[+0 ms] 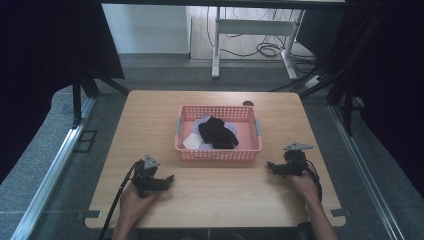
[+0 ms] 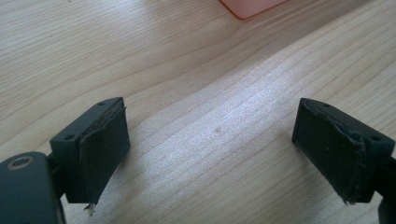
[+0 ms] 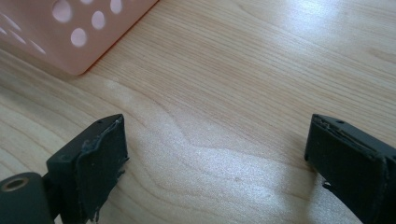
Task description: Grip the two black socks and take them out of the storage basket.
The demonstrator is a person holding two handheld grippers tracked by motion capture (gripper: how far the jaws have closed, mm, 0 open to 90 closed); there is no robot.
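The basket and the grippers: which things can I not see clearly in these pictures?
- High view: the black cloth covers much of the basket floor; the pale items beside it are too small to identify.
- Left gripper view: the frame's top edge cuts the basket to one corner.
- Right gripper view: only one basket corner shows; its contents are out of frame.
- High view: the left gripper and right gripper are too small to judge jaw gaps.

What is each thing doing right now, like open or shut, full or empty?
Left gripper: open, empty, over bare wood.
Right gripper: open, empty, over bare wood.
Pink perforated plastic basket: upright on the wooden table, holding clothes.
Black crumpled cloth: bunched on top of the pale pieces.
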